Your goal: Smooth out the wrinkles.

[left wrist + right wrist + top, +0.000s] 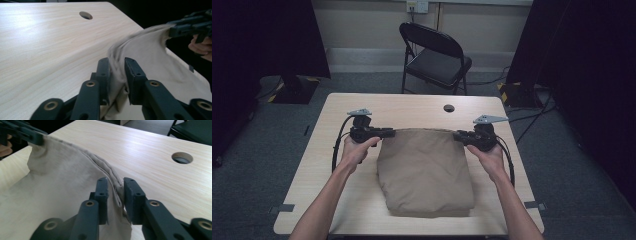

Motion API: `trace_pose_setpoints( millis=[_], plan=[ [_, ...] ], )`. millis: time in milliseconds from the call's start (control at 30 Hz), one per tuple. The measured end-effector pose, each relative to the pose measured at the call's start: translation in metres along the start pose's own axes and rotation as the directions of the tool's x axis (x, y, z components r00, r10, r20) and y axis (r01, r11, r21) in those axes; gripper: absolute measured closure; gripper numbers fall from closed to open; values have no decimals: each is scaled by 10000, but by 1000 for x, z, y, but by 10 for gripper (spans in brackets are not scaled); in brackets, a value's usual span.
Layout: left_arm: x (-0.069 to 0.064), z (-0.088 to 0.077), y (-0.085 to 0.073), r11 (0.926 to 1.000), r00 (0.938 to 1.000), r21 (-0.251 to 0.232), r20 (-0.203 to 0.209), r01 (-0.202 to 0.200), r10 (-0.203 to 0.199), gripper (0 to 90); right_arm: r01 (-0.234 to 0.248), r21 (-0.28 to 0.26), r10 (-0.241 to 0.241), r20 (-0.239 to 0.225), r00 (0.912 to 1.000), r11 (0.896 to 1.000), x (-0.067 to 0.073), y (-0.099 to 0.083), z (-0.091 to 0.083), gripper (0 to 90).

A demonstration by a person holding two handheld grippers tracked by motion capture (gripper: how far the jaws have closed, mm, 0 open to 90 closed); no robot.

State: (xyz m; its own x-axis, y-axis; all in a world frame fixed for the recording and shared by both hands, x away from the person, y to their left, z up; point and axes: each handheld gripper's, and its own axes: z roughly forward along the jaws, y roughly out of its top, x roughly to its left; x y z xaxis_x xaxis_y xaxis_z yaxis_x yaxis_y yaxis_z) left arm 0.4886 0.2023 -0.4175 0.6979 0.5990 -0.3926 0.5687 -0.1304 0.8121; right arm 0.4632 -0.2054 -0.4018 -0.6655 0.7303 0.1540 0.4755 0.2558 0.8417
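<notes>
While both far corners of the folded tan cloth [424, 170] sit between loosened jaws, each hand-held gripper, left [388, 133] and right [458, 135], should back off sideways without dragging the seam. The jaws stand apart, cloth slack between them. The soft, matte, thick-hemmed fabric droops onto the smooth pale wood-grain desk [362, 200].

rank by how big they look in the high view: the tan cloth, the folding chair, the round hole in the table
1. tan cloth
2. folding chair, which stands farther from the camera, so its true size is unsure
3. round hole
</notes>
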Motion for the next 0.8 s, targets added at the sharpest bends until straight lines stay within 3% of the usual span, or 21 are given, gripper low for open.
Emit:
trace_pose_setpoints(
  millis=[33, 233, 367, 500, 667, 800],
  plan=[
    [0, -1, 0, 10000, 10000, -32, -28, -23, 23, 691, -16, -33, 17, 200, 9998, 10000, -1, -1, 0, 680],
    [-5, -9, 1, 9997, 9997, -100, -38, -233, 232, 646, -99, -230, 105, 236, 9997, 9997, -3, -1, -4, 643],
    [-19, -13, 0, 9972, 9971, 67, 153, -743, 742, 673, 242, -55, -242, 0, 9997, 9997, 8, -2, -7, 651],
    [-36, -19, -7, 9902, 9906, 417, 341, -1335, 1321, 717, 814, 135, -810, -308, 9962, 9966, 25, -9, -17, 679],
    [-57, -21, -33, 9807, 9837, 1010, 825, -1675, 1595, 765, 1158, 721, -1086, -961, 9894, 9907, 43, -33, -28, 720],
    [-70, -12, -61, 9669, 9765, 1737, 1407, -1870, 1635, 785, 1056, 1058, -905, -1383, 9862, 9888, 52, -56, -30, 740]
  ],
)
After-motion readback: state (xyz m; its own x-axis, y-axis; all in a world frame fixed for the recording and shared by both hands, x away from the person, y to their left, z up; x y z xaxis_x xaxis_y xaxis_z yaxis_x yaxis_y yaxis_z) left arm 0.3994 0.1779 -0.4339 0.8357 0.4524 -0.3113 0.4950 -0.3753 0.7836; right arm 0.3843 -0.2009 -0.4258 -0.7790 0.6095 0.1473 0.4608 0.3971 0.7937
